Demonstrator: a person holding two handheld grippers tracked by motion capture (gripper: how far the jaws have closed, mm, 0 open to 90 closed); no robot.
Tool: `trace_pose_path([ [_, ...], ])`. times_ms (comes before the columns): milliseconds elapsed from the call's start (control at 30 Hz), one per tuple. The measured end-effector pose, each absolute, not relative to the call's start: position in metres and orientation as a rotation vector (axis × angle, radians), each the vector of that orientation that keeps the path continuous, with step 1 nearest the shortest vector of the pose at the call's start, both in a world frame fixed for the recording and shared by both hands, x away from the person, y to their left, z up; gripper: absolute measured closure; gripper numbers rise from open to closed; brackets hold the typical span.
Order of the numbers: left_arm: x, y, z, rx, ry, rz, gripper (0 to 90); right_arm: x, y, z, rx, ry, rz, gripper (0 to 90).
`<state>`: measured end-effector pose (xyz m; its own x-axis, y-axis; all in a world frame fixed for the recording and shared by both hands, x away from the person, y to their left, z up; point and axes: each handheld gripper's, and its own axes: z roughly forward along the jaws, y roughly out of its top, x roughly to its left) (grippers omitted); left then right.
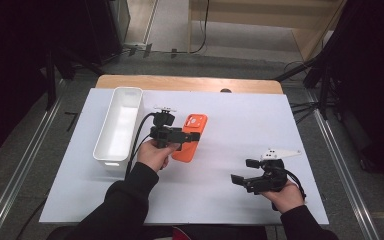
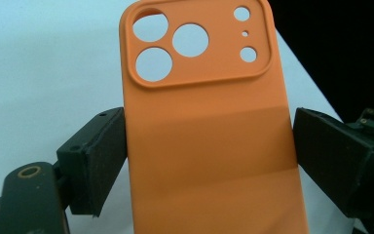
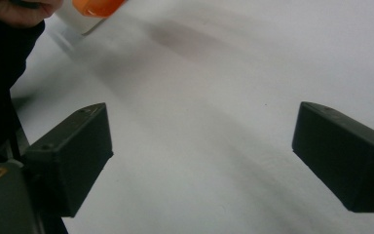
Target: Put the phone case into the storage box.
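From the high view, a person's two forearms in black sleeves reach in over a white surface [image 1: 240,120]. The left tongs [image 1: 192,135] sit near the middle of the surface and point to the right, over an orange phone case [image 1: 191,140]. The case lies with its camera end away from the person. A long white bin [image 1: 119,125] stands just to the left of that hand. The right tongs [image 1: 239,181] are held low at the near right, well apart from the case, pointing left.

In the left gripper view, the phone case [image 2: 209,131] stands between the two black jaws, its back and round camera openings facing the camera. Both jaws sit against its long edges, so the left tongs [image 2: 209,156] grip the case across its width.

In the right gripper view, the right tongs [image 3: 202,156] are open with their jaws wide apart and bare white surface [image 3: 214,97] between them. A corner of the orange case [image 3: 97,7] shows at the top left edge, far from these jaws.
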<state>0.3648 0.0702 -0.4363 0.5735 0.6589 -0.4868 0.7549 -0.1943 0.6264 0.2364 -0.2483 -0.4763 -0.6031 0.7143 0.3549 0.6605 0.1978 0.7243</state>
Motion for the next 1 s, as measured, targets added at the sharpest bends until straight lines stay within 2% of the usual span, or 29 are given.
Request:
trace_pose_path([
  [500,0.358,0.073,-0.441,1.865,1.174,-0.089,14.5,0.248,-0.243,-0.467,1.416,2.313,1.425,12.5],
  [1000,0.357,0.076,-0.446,1.806,1.209,-0.111,14.6,0.267,-0.236,-0.452,1.575,2.270,1.434,15.1],
])
